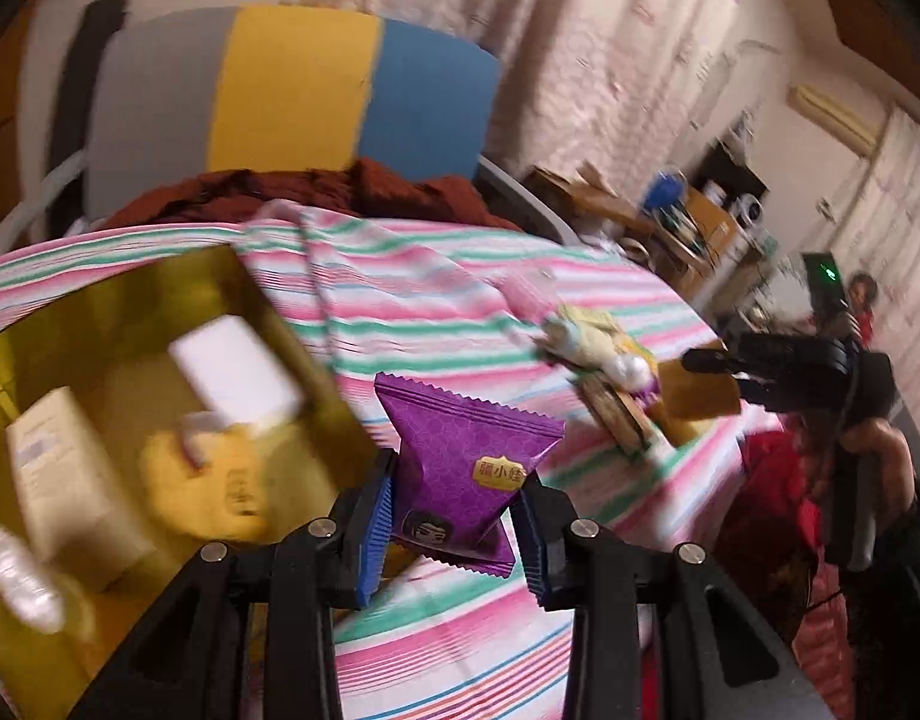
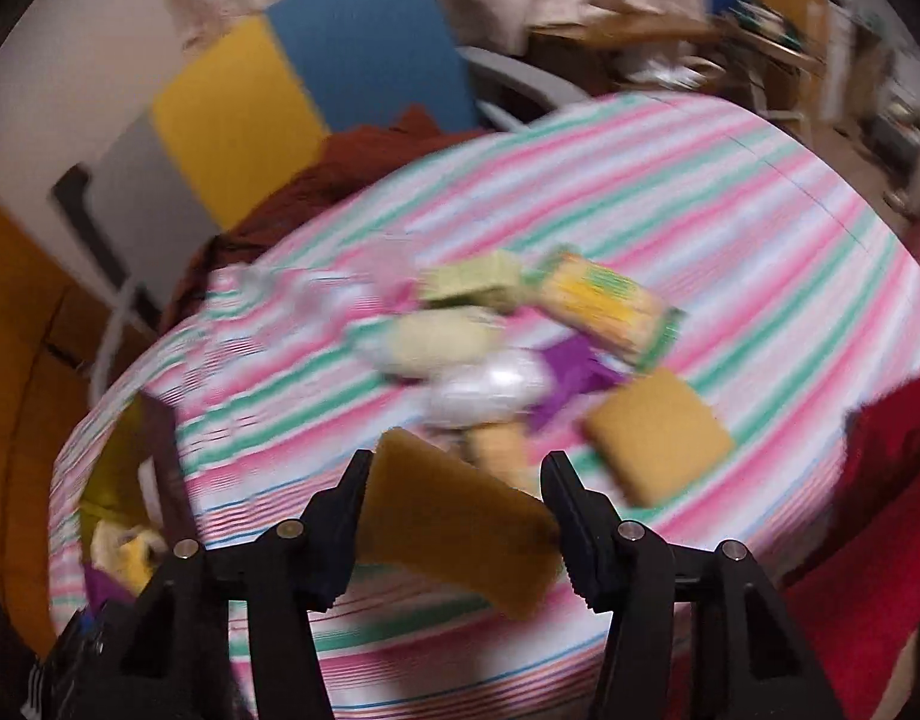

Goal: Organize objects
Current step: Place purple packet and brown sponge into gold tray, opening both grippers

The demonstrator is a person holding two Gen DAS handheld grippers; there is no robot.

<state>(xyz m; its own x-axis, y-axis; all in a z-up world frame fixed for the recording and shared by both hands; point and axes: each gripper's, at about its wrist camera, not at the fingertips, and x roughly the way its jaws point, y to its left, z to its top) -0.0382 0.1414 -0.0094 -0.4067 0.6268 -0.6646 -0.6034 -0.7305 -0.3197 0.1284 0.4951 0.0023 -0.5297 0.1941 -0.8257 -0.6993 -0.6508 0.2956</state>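
A purple snack packet [image 1: 460, 468] is clamped between the blue-padded fingers of the left gripper [image 1: 457, 516]; the packet stands upright in the claw, its serrated top edge raised above the fingertips and its lower seam hanging just below them. It is held above the striped tablecloth [image 1: 400, 276], just beside the near right wall of a gold box [image 1: 130, 288]. Inside the box, a white block [image 1: 235, 366], a cream carton [image 1: 70, 468] and a yellow wrapped item [image 1: 220, 480] are seen, all blurred.

A flat tan packet [image 2: 454, 516] is gripped by the right gripper [image 2: 457, 510]; the packet lies tilted across the gap, one end against the left finger and the other against the right finger. In the left wrist view the same claw [image 1: 736, 372] is seen over the right edge of the table, the tan packet [image 1: 697, 390] held in it.

Toward the middle of the table, a loose pile is left: a yellow-green wrapped bar [image 2: 610, 306], a pale green packet [image 2: 472, 282], a white pouch [image 2: 490, 390], a purple wrapper [image 2: 571, 378] and a tan square [image 2: 658, 438], touching or overlapping one another. A chair [image 1: 292, 96] in grey, yellow and blue is set behind the far edge of the table.
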